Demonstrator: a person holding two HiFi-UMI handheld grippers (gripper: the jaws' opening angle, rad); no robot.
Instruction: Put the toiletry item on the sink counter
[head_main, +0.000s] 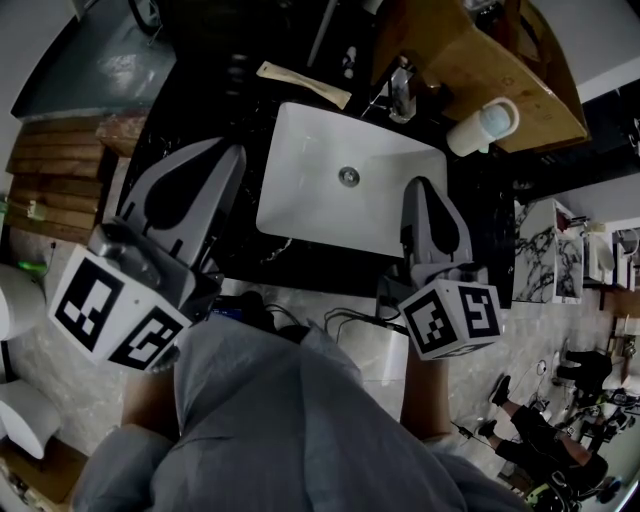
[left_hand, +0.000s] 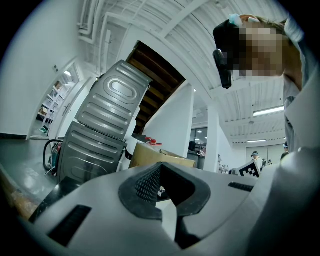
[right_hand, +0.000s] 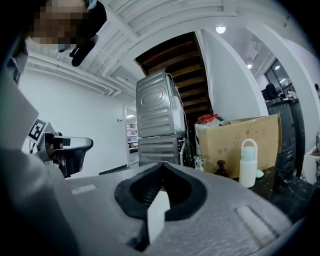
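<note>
In the head view a white basin (head_main: 300, 160) is set in a black counter (head_main: 200, 110). A white bottle with a loop handle (head_main: 483, 125) stands at the counter's far right, also in the right gripper view (right_hand: 248, 162). A flat beige item (head_main: 303, 85) lies behind the basin. My left gripper (head_main: 232, 152) hovers over the counter left of the basin, shut and empty (left_hand: 160, 165). At the basin's near right corner my right gripper (head_main: 420, 183) is shut with nothing in it (right_hand: 161, 165).
A faucet (head_main: 400, 90) rises behind the basin. A cardboard box (head_main: 480, 60) sits at the far right behind the bottle, with a small dark bottle (right_hand: 220, 168) beside it. Stacked grey machines (right_hand: 157, 120) stand further back. My grey sleeves fill the near side.
</note>
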